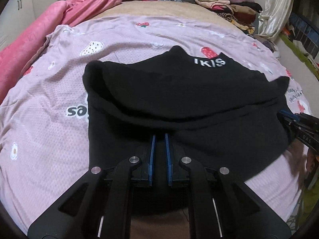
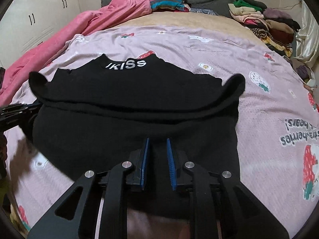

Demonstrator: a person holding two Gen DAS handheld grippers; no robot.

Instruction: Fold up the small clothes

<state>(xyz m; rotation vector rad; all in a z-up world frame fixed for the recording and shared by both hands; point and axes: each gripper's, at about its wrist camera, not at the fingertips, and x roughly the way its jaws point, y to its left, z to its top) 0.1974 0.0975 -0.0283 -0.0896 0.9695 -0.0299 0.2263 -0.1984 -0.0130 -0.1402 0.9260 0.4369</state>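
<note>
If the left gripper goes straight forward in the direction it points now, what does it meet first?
Most likely the black garment: the left gripper already hangs over its near part, and the raised fold lies right ahead of the fingertips. How high the gripper is above the cloth is unclear.

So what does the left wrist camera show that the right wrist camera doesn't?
Only the left wrist view shows the "so" lettering printed on the sheet, and the right claw at the garment's edge. Only the right wrist view shows the white wardrobe doors and the upside-down "strawberries" print. Both show the black garment with white lettering lying on the pink sheet, the pink blanket and the pile of folded clothes.
</note>
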